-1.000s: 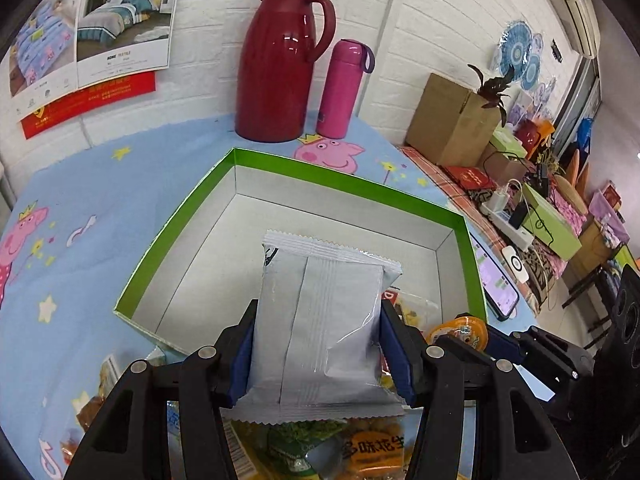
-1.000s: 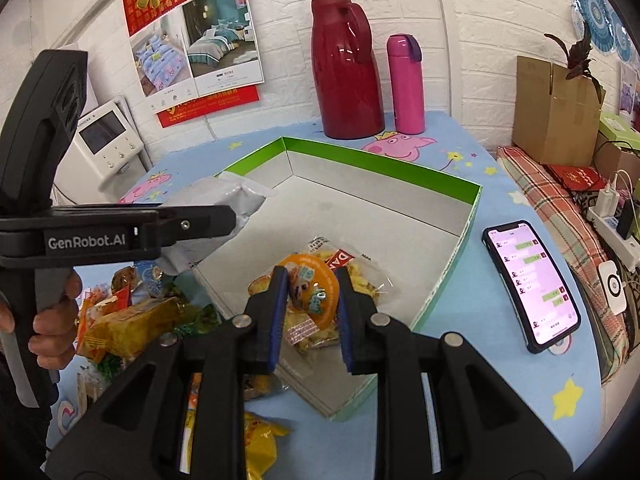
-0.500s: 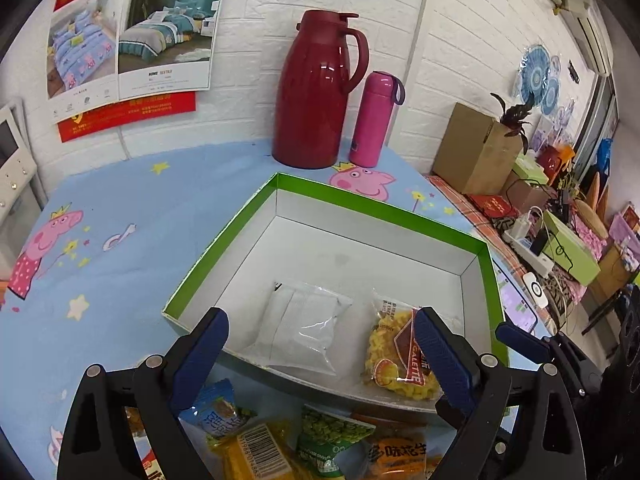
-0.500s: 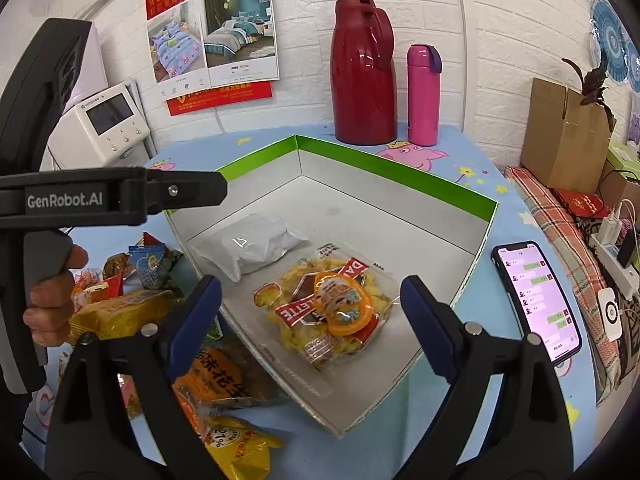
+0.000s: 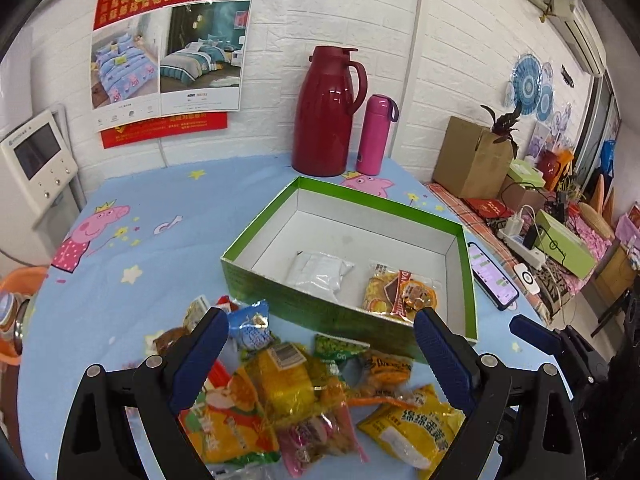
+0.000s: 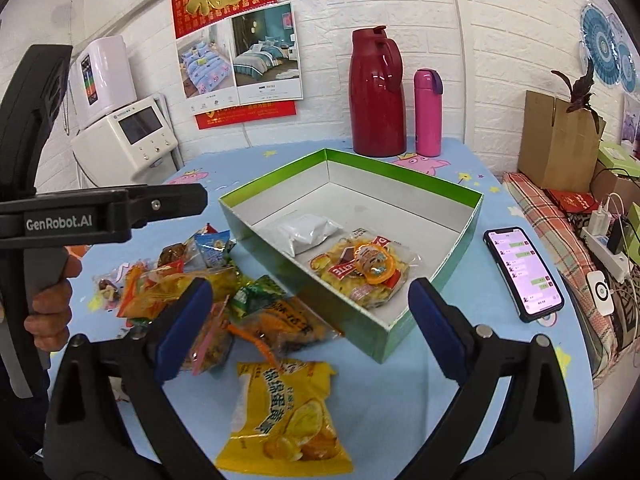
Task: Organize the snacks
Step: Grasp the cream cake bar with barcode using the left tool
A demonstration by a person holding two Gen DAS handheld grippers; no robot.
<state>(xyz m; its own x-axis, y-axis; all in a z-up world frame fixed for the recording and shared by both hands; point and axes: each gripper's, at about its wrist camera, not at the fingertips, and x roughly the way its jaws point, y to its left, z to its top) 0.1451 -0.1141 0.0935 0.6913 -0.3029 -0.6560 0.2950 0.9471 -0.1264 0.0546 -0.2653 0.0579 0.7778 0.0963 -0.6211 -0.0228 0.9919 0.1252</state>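
Note:
A green-rimmed white box (image 5: 256, 229) (image 6: 452, 276) sits on the blue tablecloth. Inside it lie a white packet (image 5: 320, 274) (image 6: 306, 230) and a clear bag of yellow snacks (image 5: 402, 292) (image 6: 364, 270). A pile of loose snack packets (image 5: 296, 392) (image 6: 224, 276) lies in front of the box, with a yellow packet (image 6: 282, 412) nearest me in the right wrist view. My left gripper (image 5: 320, 344) hangs open above the pile, nothing between its fingers. My right gripper (image 6: 308, 316) is open too, over the yellow packet and the box's near corner.
A red jug (image 5: 328, 112) and a pink flask (image 5: 374, 134) stand behind the box. A phone (image 6: 522, 272) lies right of it. A white appliance (image 6: 132, 136) is at the table's left; cardboard box (image 6: 556, 140) and clutter on the right. A hand (image 6: 48, 316) holds the left gripper's handle.
Both grippers let go of their packets into the box, opened wide, and pulled back toward me and up. The white packet and the yellow snack bag now rest inside the box.

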